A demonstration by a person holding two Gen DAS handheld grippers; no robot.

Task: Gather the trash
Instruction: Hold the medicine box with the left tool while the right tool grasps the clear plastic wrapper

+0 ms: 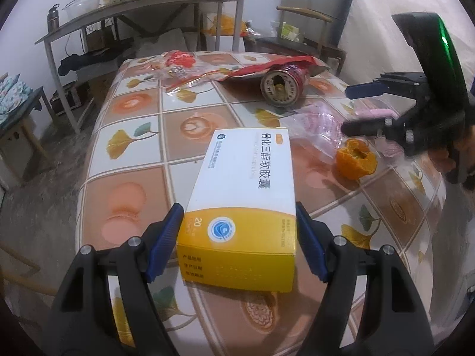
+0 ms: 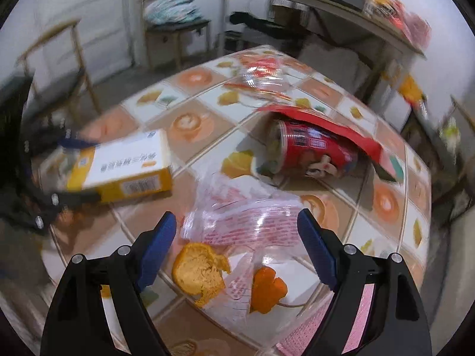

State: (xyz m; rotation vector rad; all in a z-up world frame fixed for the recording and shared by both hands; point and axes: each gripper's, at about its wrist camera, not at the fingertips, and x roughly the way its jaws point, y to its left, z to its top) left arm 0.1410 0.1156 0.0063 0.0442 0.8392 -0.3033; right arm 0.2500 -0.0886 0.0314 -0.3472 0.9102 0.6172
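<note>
A white and yellow medicine box point(image 1: 243, 207) lies lengthwise between the blue pads of my left gripper point(image 1: 237, 207), which is shut on its two long sides just above the tiled tablecloth point(image 1: 133, 136). The right wrist view is blurred but shows that box point(image 2: 118, 166) at the left in the left gripper point(image 2: 93, 170). My right gripper point(image 2: 236, 216) hangs open over a clear plastic bag with pink print point(image 2: 246, 222) and two pieces of orange peel point(image 2: 199, 273), touching neither. From the left wrist it appears at the right edge as the right gripper point(image 1: 356, 108), above an orange peel point(image 1: 354, 160).
A red can point(image 1: 282, 84) lies on its side under a red wrapper point(image 1: 267, 66), with a crumpled clear bag point(image 1: 178, 62) behind. A pink pack point(image 2: 362, 311) lies by my right finger. A metal shelf table point(image 1: 142, 9) and wooden chairs point(image 1: 308, 29) stand beyond the table's edges.
</note>
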